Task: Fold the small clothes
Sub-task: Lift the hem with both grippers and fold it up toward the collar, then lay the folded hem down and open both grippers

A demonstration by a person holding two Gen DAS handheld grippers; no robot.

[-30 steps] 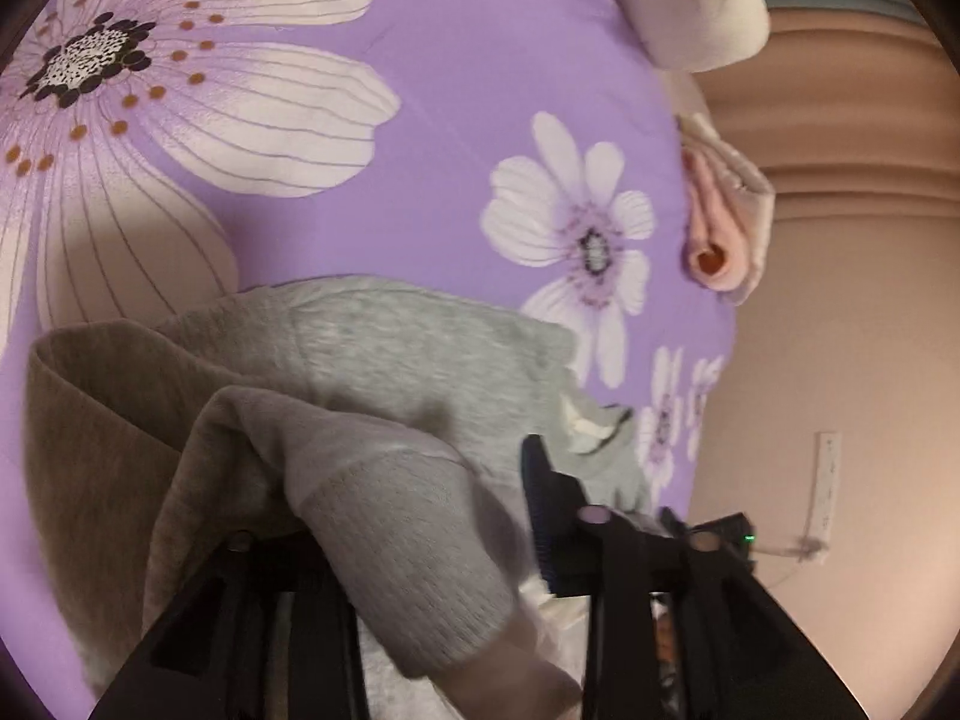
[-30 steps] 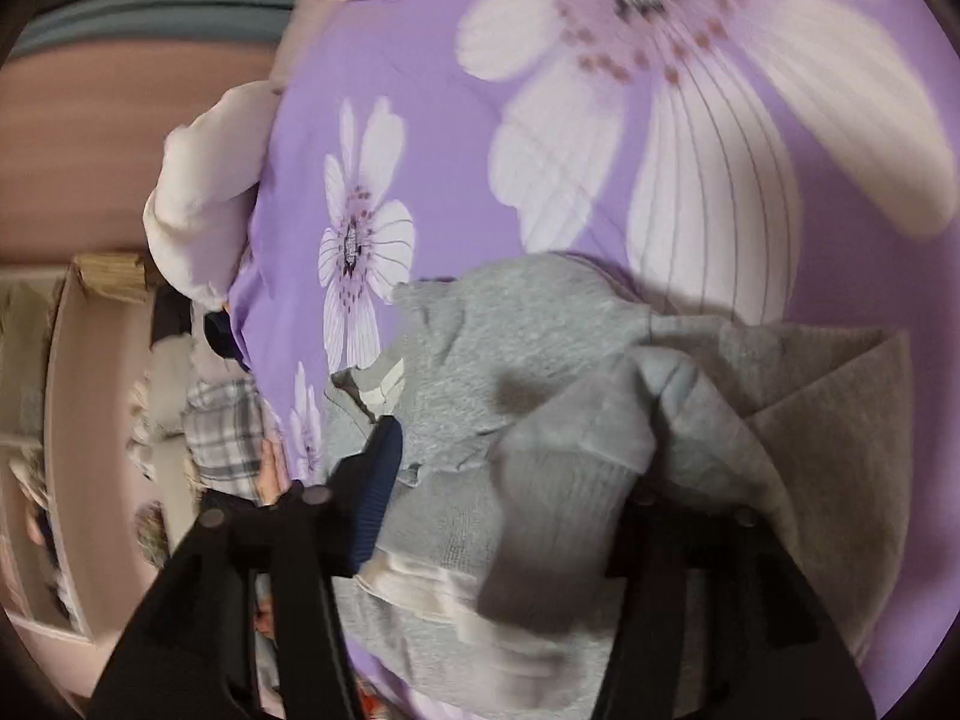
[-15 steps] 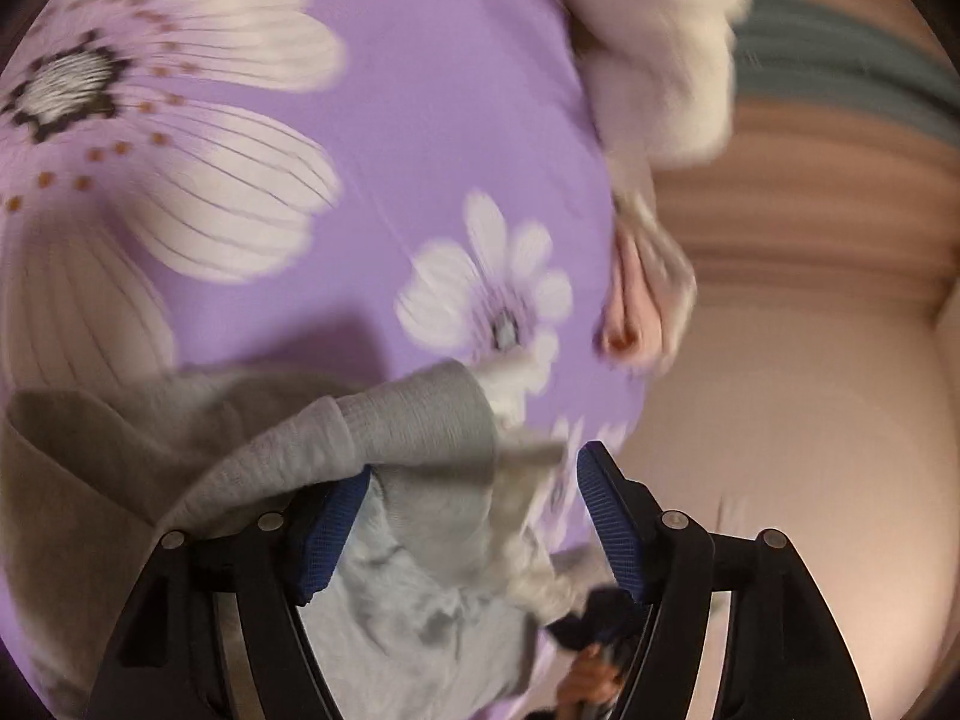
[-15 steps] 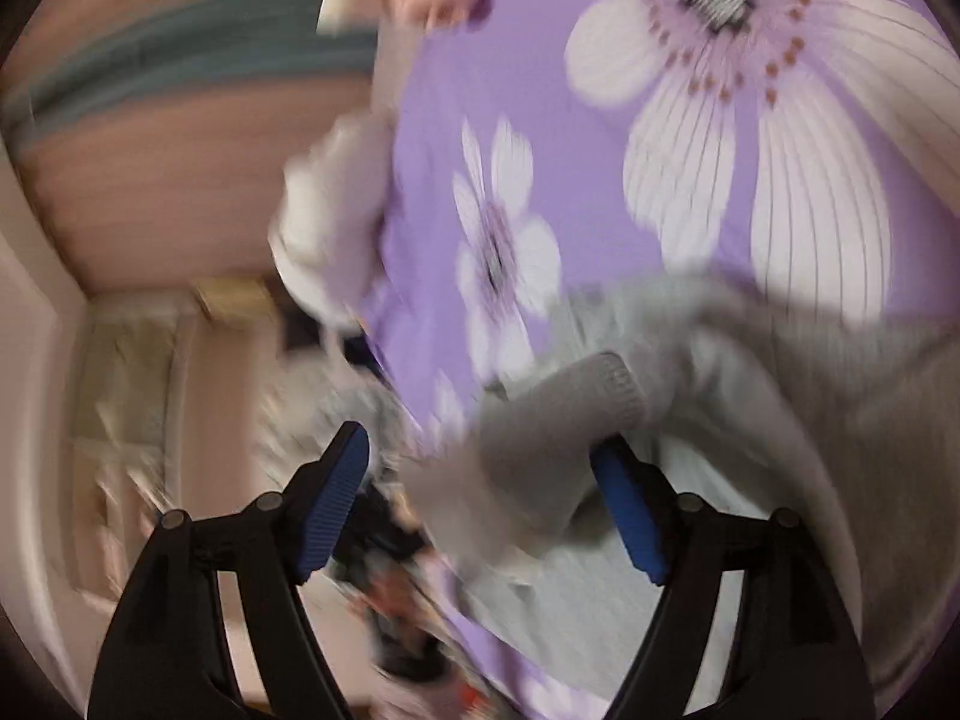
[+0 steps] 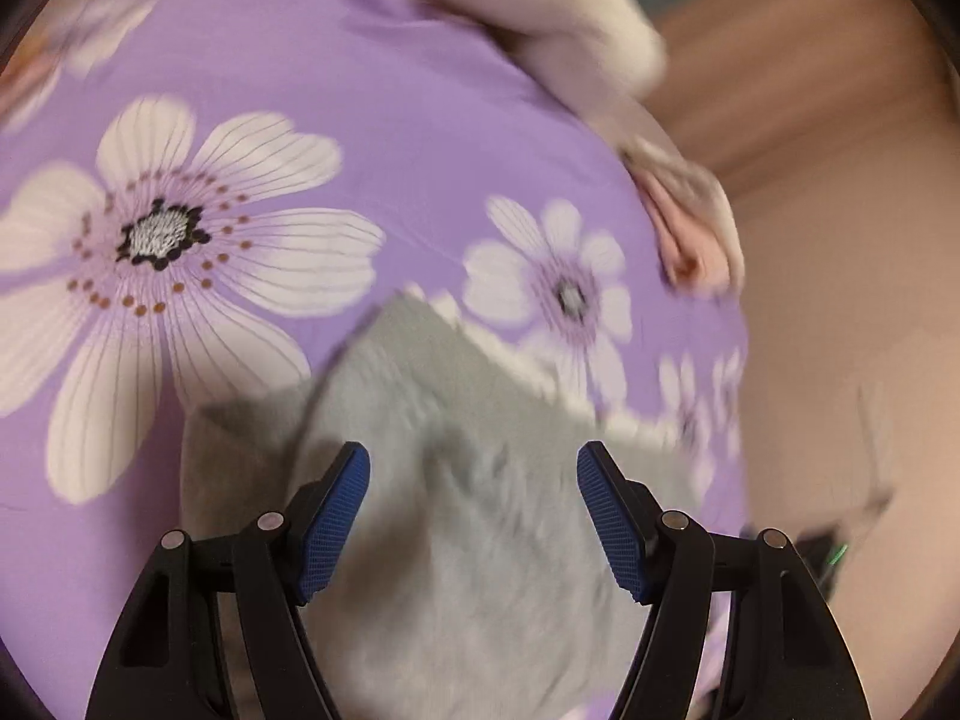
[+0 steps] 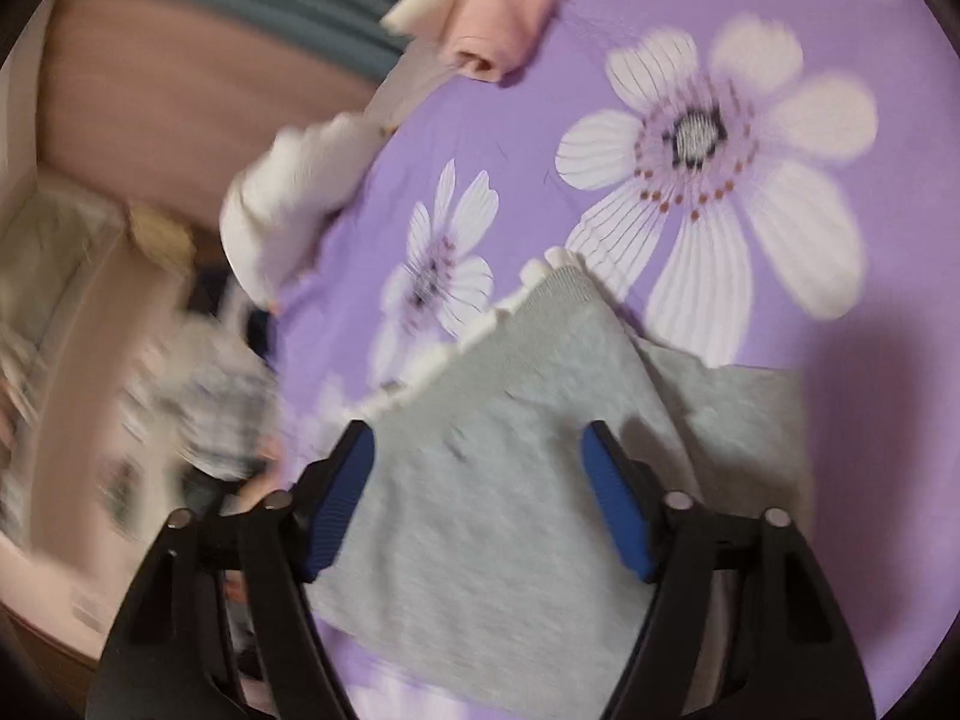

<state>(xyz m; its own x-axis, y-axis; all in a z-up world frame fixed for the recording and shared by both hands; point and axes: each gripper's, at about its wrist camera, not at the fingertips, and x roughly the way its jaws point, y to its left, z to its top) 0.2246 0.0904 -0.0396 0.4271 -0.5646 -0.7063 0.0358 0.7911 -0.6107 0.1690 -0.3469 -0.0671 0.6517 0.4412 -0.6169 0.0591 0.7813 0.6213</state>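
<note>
— What does the garment look like?
— A grey knit piece with a white scalloped trim along one edge, folded over itself, lying flat on my purple flowered bedsheet.
— And your tools?
— My left tool and right tool both hang over it, jaws spread wide, gripping nothing.

The left gripper has two black plastic fingers, each an open triangular frame, with round silver screws on the knuckles behind the jaws. Ribbed blue pads line the inner faces of the tips. The right gripper is built the same: black frames, silver screws, textured blue pads facing each other across the jaws
</note>
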